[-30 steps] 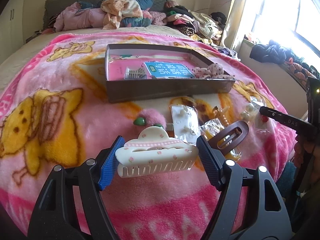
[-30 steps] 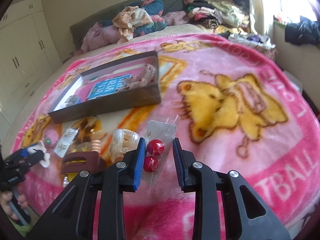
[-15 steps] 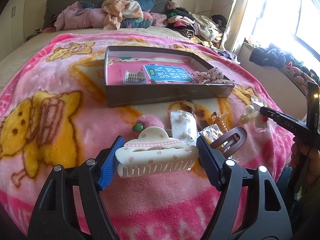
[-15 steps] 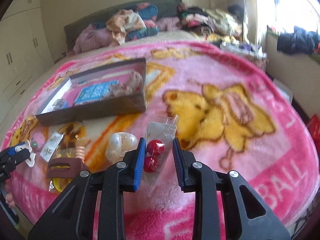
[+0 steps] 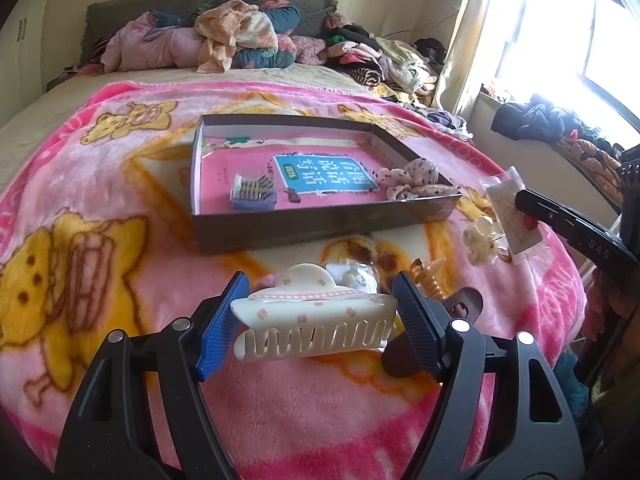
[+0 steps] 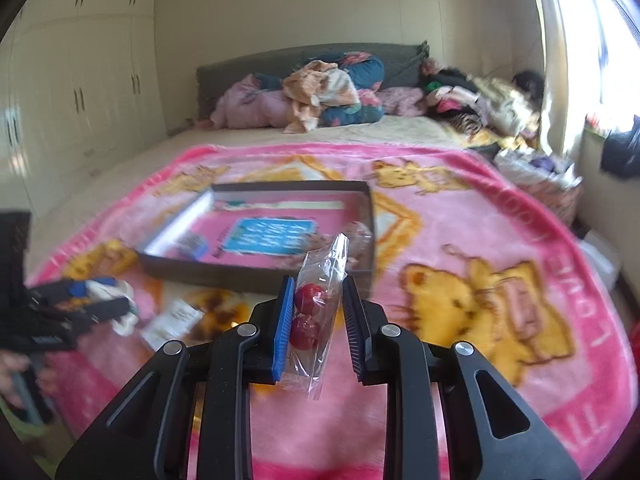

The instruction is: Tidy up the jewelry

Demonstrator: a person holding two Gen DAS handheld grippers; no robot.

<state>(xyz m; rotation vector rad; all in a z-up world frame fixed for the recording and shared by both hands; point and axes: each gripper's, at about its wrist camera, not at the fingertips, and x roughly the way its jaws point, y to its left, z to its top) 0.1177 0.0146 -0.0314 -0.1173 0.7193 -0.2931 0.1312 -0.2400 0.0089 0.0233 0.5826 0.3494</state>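
My left gripper (image 5: 318, 326) is shut on a white hair claw clip (image 5: 314, 330) with pink dots, held above the pink blanket in front of the dark shallow box (image 5: 320, 222). My right gripper (image 6: 318, 326) is shut on a clear plastic bag with two red bead earrings (image 6: 314, 312), lifted off the blanket and facing the box (image 6: 256, 274). The right gripper and its bag also show at the right in the left wrist view (image 5: 516, 216). The box holds a pink booklet, a small comb clip (image 5: 254, 192) and a dotted scrunchie (image 5: 414, 178).
Loose items lie on the blanket in front of the box: a brown hair clip (image 5: 460, 312), a pearl flower clip (image 5: 482, 238), small packets (image 5: 354, 276). Piled clothes (image 5: 224, 40) sit at the bed head. A window ledge with clothes is at the right.
My right gripper has lifted the earring bag off the blanket and swung toward the box. My left gripper with the claw clip has moved closer to the box.
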